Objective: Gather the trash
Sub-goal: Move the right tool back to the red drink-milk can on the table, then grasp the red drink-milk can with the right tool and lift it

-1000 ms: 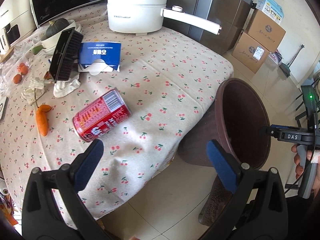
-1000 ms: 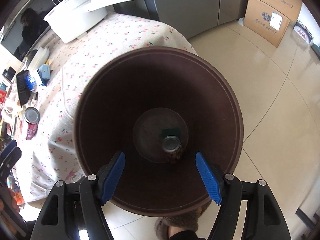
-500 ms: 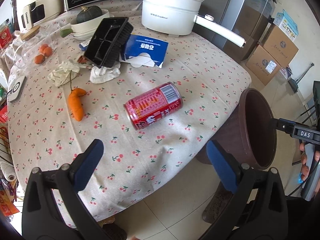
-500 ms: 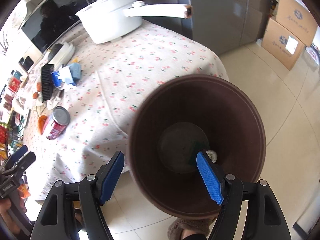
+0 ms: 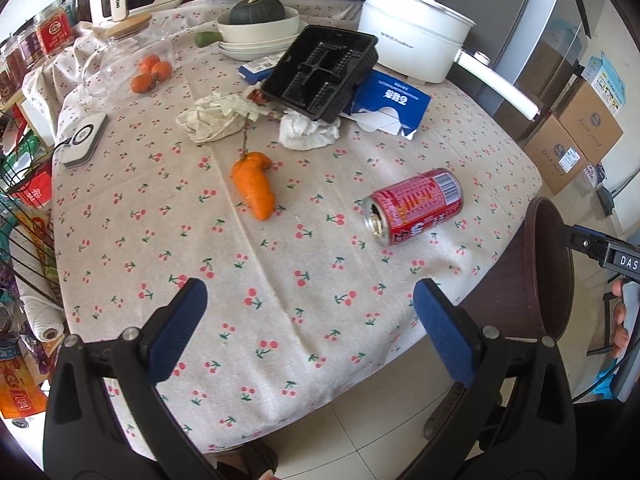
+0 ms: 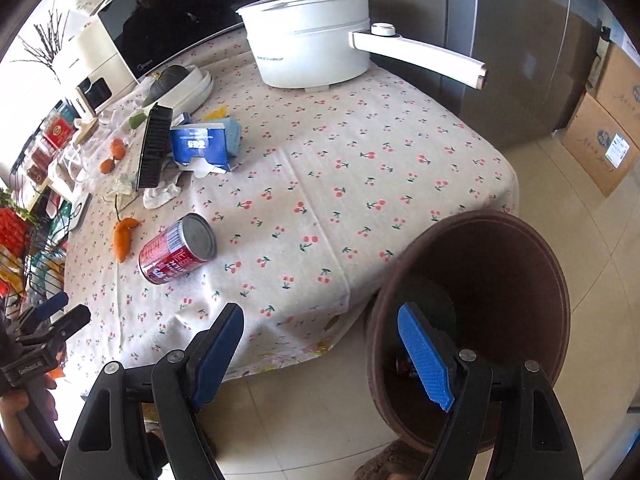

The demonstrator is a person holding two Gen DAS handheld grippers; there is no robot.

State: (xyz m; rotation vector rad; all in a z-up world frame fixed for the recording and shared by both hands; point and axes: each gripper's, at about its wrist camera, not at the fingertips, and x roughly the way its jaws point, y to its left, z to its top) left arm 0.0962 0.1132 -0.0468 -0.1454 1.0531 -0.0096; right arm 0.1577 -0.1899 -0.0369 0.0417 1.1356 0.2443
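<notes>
1. Left tongs (image 5: pixel 310 320): blue-padded jaws spread wide with nothing between them, angled down over the near edge of the desk (image 5: pixel 120 208), which is draped in a cherry-print cloth.
2. Right tongs (image 6: pixel 320 352): jaws opening, nothing between them; one pad lies over the desk's edge, the other over the mouth of the brown bin (image 6: pixel 500 280), which stands on the floor beside the desk. A can-like object lies at the bin's bottom, mostly hidden behind the pad.
3. Red drink can (image 5: pixel 414 206): lies on its side on the cloth, apart from all other items. In the left wrist view it sits ahead of the left tongs and toward their right pad, open end facing the near-left, long axis running up and to the right toward the bin.
4. Same can (image 6: pixel 178 248) in the right wrist view: ahead and well to the left of the right tongs, flat base showing. Judged nearer the left tongs; a grasp across the can's barrel would call for jaws set crosswise to that slanting axis.
5. Farther trash: a crumpled white tissue (image 5: pixel 308 132), a black plastic tray (image 5: pixel 320 72) tilted on edge, and a torn blue carton (image 5: pixel 390 106).
6. Carrot (image 5: pixel 254 186): lies left of the can.
7. White electric pot (image 5: pixel 416 40): stands at the desk's far side.
</notes>
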